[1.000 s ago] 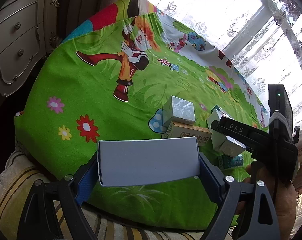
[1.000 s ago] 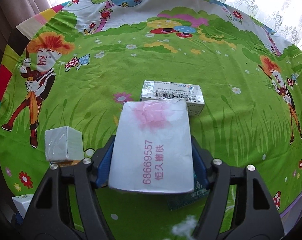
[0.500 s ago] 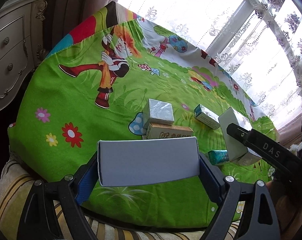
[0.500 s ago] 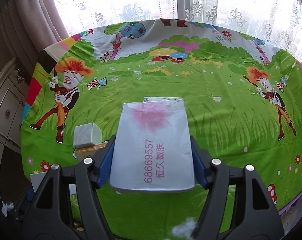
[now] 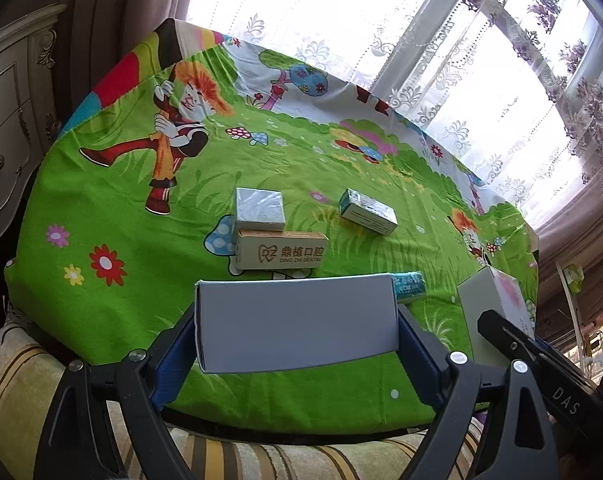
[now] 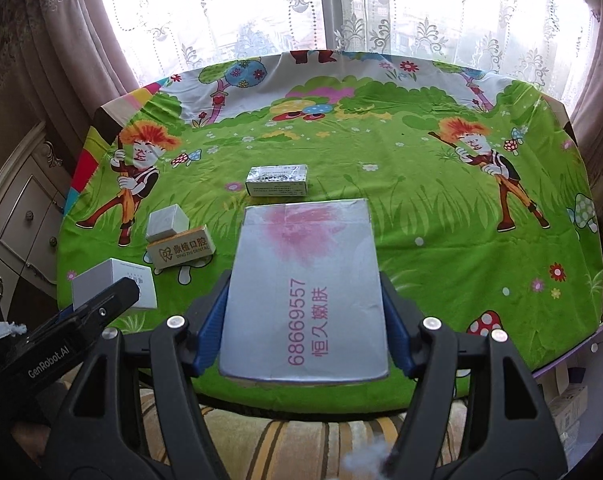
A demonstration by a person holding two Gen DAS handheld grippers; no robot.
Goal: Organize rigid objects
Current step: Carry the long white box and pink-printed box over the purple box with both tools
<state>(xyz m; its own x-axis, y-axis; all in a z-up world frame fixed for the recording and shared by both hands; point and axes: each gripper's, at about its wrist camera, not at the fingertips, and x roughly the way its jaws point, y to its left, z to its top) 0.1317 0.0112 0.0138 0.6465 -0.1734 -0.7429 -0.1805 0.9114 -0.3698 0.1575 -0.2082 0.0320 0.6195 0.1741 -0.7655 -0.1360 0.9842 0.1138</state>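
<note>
My left gripper is shut on a plain white box, held above the near edge of the green cartoon tablecloth; the right wrist view shows that white box at lower left. My right gripper is shut on a silver box with pink print, which the left wrist view shows as a silver box at right. On the cloth lie a tan dental box with a small silver box behind it, a teal-and-white carton, and a teal packet.
The table stands before a window with lace curtains. A cream drawer cabinet is at the left. A striped yellow cushion lies below the near table edge. Small boxes sit on a low shelf at lower right.
Both grippers have pulled back and up from the table with their boxes still held. The right one moved further, uncovering the teal packet and showing more of the cloth and window.
</note>
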